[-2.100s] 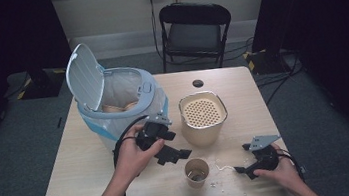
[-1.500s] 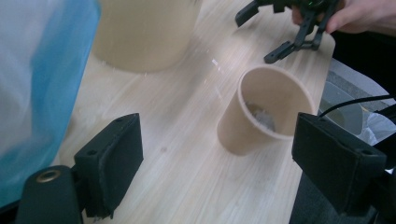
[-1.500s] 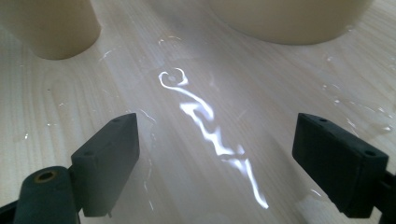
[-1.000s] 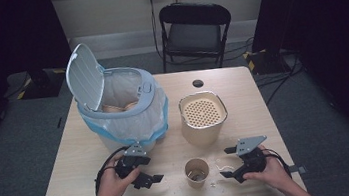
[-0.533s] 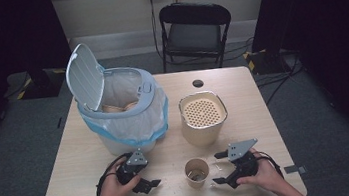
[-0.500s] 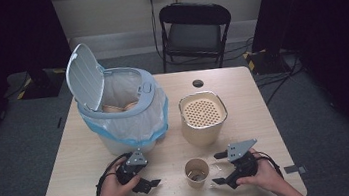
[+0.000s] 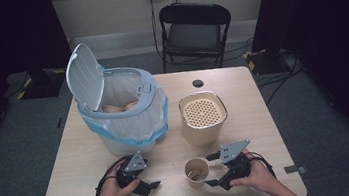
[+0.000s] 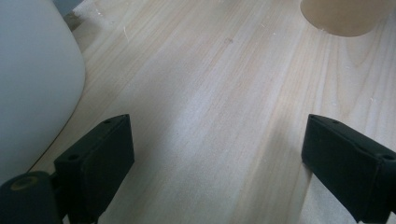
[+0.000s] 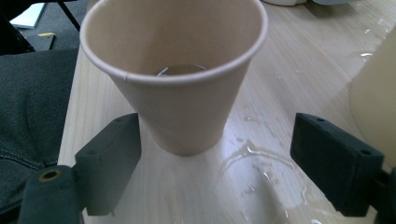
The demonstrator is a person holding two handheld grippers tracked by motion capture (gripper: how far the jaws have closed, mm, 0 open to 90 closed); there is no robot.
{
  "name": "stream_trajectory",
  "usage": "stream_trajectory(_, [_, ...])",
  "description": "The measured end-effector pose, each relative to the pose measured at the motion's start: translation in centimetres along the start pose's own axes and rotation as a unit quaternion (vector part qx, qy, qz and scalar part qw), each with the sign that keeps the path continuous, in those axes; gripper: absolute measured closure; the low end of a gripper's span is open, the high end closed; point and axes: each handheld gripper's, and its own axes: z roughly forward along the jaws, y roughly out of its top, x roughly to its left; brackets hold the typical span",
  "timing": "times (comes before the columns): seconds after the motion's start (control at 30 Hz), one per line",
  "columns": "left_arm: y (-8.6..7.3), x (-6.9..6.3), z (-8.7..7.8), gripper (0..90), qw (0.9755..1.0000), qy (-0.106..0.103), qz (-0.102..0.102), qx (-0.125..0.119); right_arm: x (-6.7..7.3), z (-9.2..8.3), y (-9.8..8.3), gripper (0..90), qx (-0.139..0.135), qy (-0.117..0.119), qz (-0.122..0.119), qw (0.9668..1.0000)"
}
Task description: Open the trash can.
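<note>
A tan paper cup (image 7: 196, 172) stands upright near the table's front edge. In the right gripper view the cup (image 9: 177, 93) is at the mouth of my right gripper (image 9: 215, 163), nearer its left jaw. The jaws have just been closing, but the pads stand clear of the cup wall. From above, my right gripper (image 7: 212, 170) lies just right of the cup. My left gripper (image 7: 150, 179) rests low at the front left. Its jaws (image 8: 215, 154) have just been opening over bare wood with nothing between them.
A white lidded bin (image 7: 124, 114) with a blue liner stands at the back left, lid up. A beige canister (image 7: 203, 117) with a perforated top stands behind the cup. Spilled water (image 9: 261, 168) wets the wood by the cup. A black chair (image 7: 194, 30) stands beyond the table.
My left hand came away from the bin and sank to the table's front left. My right gripper slid left, up to the cup.
</note>
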Motion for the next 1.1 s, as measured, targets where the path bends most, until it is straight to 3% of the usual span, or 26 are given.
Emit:
stream_trajectory(0.57, [0.0, -0.1, 0.1, 8.2, 1.0000, -0.003, -0.004, -0.003, 0.5, 1.6, 0.6, 17.0, -0.015, 0.024, -0.001, 0.9996])
stream_trajectory(0.87, [0.0, -0.1, 0.1, 8.2, 1.0000, -0.003, -0.005, -0.003, 0.6, 2.1, 1.2, 18.6, -0.051, 0.039, 0.009, 0.9979])
stream_trajectory(1.1, [0.0, -0.1, 0.1, 8.2, 1.0000, -0.004, -0.005, -0.004, 0.6, 2.4, 0.8, 18.7, -0.064, 0.043, 0.015, 0.9969])
